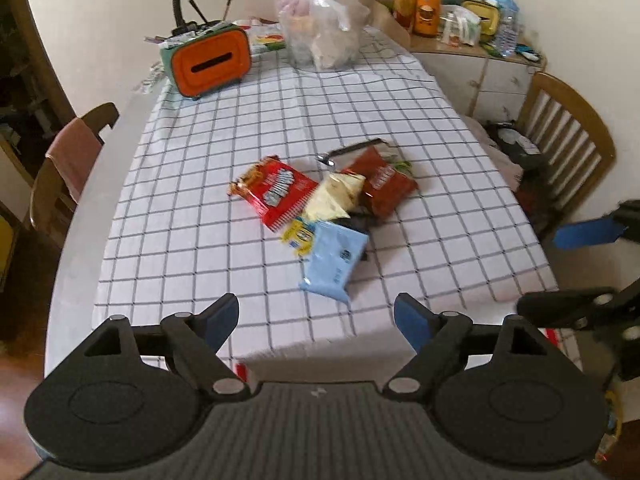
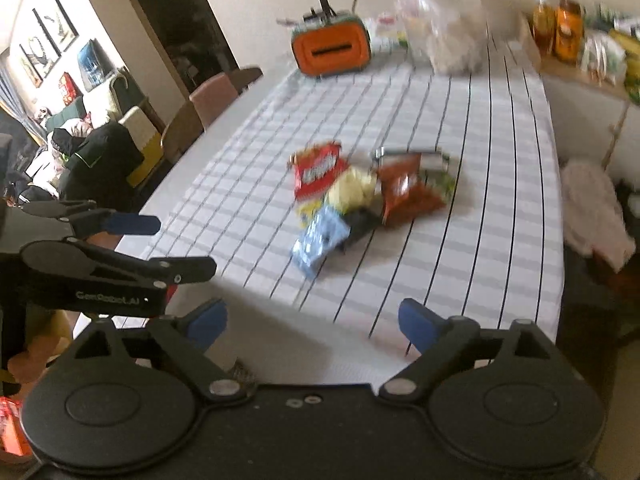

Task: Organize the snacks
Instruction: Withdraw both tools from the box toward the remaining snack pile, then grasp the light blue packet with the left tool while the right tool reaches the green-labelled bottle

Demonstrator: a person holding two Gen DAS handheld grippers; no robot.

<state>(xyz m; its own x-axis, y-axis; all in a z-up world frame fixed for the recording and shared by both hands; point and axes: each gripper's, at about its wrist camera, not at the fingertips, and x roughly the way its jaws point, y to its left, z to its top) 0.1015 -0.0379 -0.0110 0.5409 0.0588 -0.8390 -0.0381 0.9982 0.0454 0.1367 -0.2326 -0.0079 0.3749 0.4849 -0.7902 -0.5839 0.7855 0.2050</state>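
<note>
Left gripper [image 1: 316,316] and right gripper [image 2: 312,320]: jaws spread, empty. Snack packets [image 1: 320,208] heaped mid-table, overlapping; risk of pinching 2 at once or snagging the tablecloth [image 1: 200,240]

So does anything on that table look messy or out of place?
Yes: the snack packets lie in a jumbled heap mid-table, overlapping at odd angles. The red packet rests on the pale yellow one, and the light blue packet covers a dark one.

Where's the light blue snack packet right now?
In the left wrist view the light blue packet lies at the near end of the snack pile, mid-table, just below the red packet and partly over a yellow one.
</note>
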